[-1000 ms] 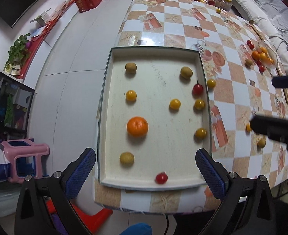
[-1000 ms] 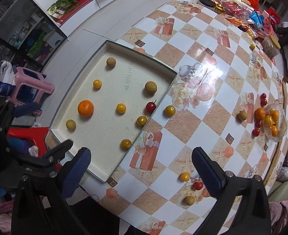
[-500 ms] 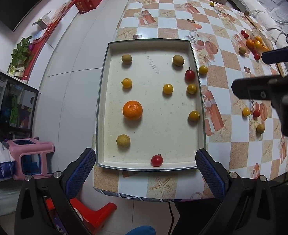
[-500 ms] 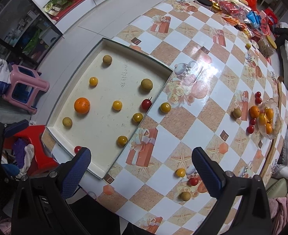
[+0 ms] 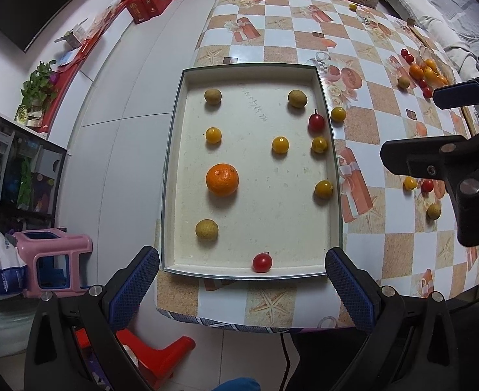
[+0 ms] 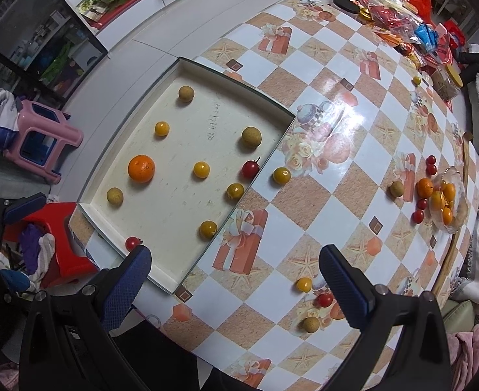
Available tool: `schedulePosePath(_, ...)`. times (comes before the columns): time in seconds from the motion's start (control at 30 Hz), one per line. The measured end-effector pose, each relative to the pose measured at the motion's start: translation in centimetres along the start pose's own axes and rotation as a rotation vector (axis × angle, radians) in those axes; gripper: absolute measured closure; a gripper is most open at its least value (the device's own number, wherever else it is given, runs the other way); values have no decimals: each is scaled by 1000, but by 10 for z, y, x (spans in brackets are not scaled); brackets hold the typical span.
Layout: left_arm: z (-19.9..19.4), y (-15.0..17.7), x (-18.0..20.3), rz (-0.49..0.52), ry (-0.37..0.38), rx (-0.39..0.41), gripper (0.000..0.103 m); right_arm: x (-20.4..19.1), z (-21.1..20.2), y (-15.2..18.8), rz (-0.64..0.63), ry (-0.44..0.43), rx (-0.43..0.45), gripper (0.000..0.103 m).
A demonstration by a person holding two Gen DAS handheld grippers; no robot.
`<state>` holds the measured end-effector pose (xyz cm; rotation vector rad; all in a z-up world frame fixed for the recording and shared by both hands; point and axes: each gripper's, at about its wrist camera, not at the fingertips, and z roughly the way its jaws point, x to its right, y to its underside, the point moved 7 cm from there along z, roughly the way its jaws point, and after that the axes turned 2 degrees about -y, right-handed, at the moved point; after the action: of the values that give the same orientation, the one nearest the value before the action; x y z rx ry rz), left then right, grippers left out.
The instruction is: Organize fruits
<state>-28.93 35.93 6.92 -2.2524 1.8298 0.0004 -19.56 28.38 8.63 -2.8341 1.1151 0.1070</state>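
A shallow white tray (image 5: 249, 81) (image 6: 174, 280) lies on the checked table and holds an orange (image 5: 222, 179) (image 6: 141, 168), several yellow and brown small fruits and two red cherry tomatoes (image 5: 262, 262) (image 5: 316, 121). My left gripper (image 5: 241, 288) is open and empty, high above the tray's near edge. My right gripper (image 6: 234, 288) is open and empty above the table's near side; it shows at the right of the left wrist view (image 5: 435, 123). A yellow fruit (image 6: 304, 284), a red tomato (image 6: 325, 299) and a brown fruit (image 6: 311, 324) lie loose near its right finger.
A glass dish (image 6: 461, 215) of oranges with loose tomatoes around it stands at the table's right. One yellow fruit (image 6: 282, 175) lies just outside the tray. Snack packets (image 6: 399, 22) crowd the far end. A pink stool (image 5: 53, 260) and a red stool (image 5: 154, 355) stand on the floor.
Both grippers have risen and pulled back from the table, so the tray looks smaller. The right gripper has moved further into the left wrist view. No fruit has moved.
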Motion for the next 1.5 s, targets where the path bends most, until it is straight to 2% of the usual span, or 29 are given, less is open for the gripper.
schedulePosePath(1.5, -4, 5, 1, 31, -14, 4, 0, -7, 0, 3, -1, -5, 0, 0)
